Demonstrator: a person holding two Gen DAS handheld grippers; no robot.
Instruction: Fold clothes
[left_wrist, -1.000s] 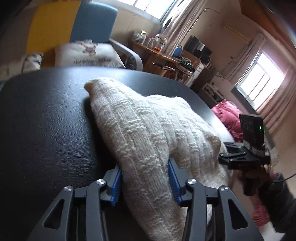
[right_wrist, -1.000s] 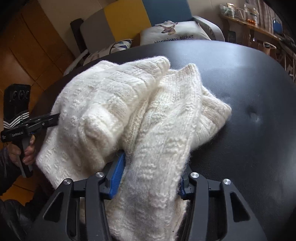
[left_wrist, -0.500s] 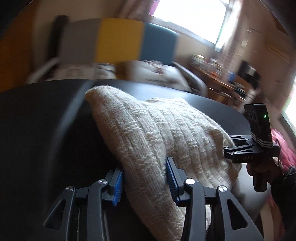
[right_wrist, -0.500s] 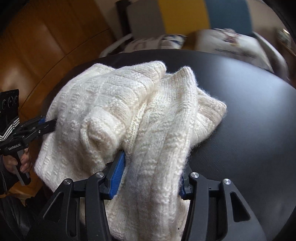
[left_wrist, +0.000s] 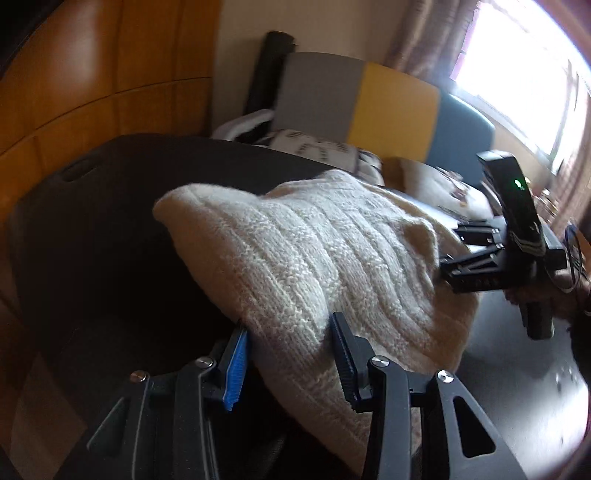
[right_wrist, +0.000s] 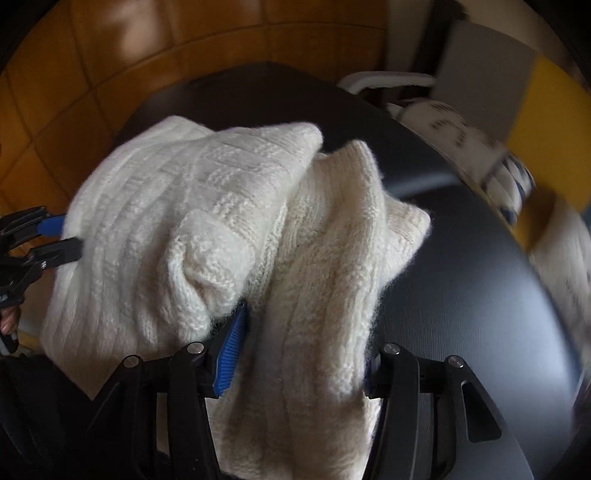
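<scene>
A home living room: colour-block sofa (left_wrist: 391, 110) with cushions (left_wrist: 317, 149), curtained window (left_wrist: 517, 70), wood-panelled wall (left_wrist: 92, 81).

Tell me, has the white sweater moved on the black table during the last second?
Yes, it turned. In the right wrist view, the knitted sweater now points toward the wooden wall, not the colourful sofa, with both hand-held grippers clamped on it.

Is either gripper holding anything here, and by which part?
Both hold the cream knitted sweater: the left gripper clamps a bunched fold at its near edge, the right gripper a thick bunched section.
</scene>
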